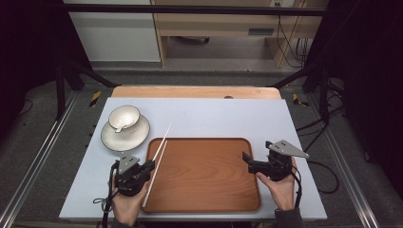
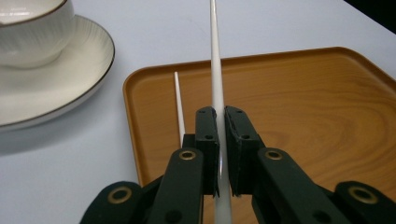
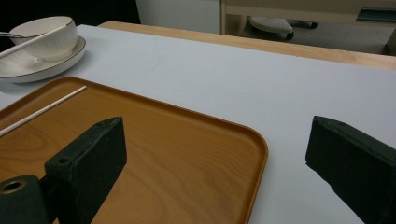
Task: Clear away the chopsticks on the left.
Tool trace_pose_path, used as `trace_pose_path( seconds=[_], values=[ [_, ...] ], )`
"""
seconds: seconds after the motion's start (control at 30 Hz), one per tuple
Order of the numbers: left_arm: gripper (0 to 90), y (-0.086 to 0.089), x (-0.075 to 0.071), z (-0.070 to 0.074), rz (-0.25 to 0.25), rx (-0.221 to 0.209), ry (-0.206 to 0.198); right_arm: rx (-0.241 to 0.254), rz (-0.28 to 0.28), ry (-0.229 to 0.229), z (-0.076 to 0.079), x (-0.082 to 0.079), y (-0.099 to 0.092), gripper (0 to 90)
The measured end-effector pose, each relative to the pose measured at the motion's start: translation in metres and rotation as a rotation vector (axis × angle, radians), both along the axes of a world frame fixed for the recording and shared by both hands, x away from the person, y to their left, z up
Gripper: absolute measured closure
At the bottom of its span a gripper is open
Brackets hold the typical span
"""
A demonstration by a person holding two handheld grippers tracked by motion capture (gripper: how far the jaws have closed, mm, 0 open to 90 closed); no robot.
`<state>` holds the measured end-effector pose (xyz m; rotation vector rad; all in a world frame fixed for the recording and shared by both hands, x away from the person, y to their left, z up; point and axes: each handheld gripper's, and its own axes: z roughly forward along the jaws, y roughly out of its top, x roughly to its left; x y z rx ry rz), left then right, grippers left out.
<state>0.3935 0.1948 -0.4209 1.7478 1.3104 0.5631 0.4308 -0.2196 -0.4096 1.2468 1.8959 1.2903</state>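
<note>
Now: left hand-held gripper (image 2: 220, 140) clenched on one white chopstick (image 2: 215, 70), stick passing between the pads and pointing away over the tray's (image 1: 228, 190) left rim. Second chopstick (image 2: 178, 100) lying on the tray just beside, near that rim. Right hand-held gripper (image 1: 247, 159) released, jaws wide apart, nothing between, at the tray's right edge. Bowl (image 1: 124, 117) on plate (image 1: 138, 137) on the bench (image 1: 214, 116), beyond the tray's left corner.
</note>
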Motion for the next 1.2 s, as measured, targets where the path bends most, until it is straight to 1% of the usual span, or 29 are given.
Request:
trace_pose_path(
  seconds=[0.1,0.17,0.23,0.3,0.4,0.47,0.53,0.6,0.73,0.77,0.87,0.9,1.1,1.2],
  values=[
    [84.0,0.001,-0.004,-0.007,0.022,-0.02,0.005,-0.001,0.0,0.004,-0.001,0.001,0.0,5.5],
    [84.0,-0.001,-0.007,-0.011,0.034,-0.021,0.005,-0.001,0.001,0.009,-0.002,0.001,0.001,5.5],
    [84.0,-0.003,-0.009,-0.017,0.042,-0.026,0.01,-0.002,0.002,0.009,-0.002,0.001,0.001,5.5],
    [84.0,-0.004,-0.01,-0.022,0.046,-0.04,0.018,-0.004,0.002,0.01,-0.003,0.001,0.002,5.5],
    [84.0,-0.008,-0.012,-0.028,0.053,-0.032,0.023,-0.006,0.005,0.01,-0.003,0.001,0.003,5.6],
    [83.9,-0.01,-0.012,-0.033,0.053,-0.021,0.036,-0.007,0.006,0.012,-0.003,0.002,0.003,5.6],
    [83.9,-0.011,-0.012,-0.038,0.058,-0.028,0.051,-0.008,0.005,0.014,-0.004,0.002,0.003,5.5],
    [84.0,-0.012,-0.012,-0.043,0.06,-0.026,0.061,-0.009,0.004,0.016,-0.004,0.002,0.003,5.5],
    [84.0,-0.015,-0.012,-0.051,0.059,-0.002,0.078,-0.012,0.008,0.018,-0.005,0.002,0.004,5.6],
    [84.0,-0.016,-0.012,-0.052,0.061,0.005,0.08,-0.014,0.009,0.017,-0.005,0.003,0.004,5.6],
    [83.9,-0.018,-0.011,-0.054,0.065,0.007,0.086,-0.014,0.01,0.022,-0.005,0.003,0.005,5.6],
    [84.0,-0.019,-0.011,-0.055,0.063,0.018,0.088,-0.014,0.01,0.022,-0.005,0.003,0.005,5.6],
    [83.9,-0.023,-0.009,-0.06,0.071,0.044,0.103,-0.015,0.01,0.022,-0.006,0.003,0.005,5.6],
    [83.9,-0.023,-0.008,-0.062,0.07,0.04,0.104,-0.015,0.009,0.022,-0.006,0.003,0.005,5.7]
  ],
)
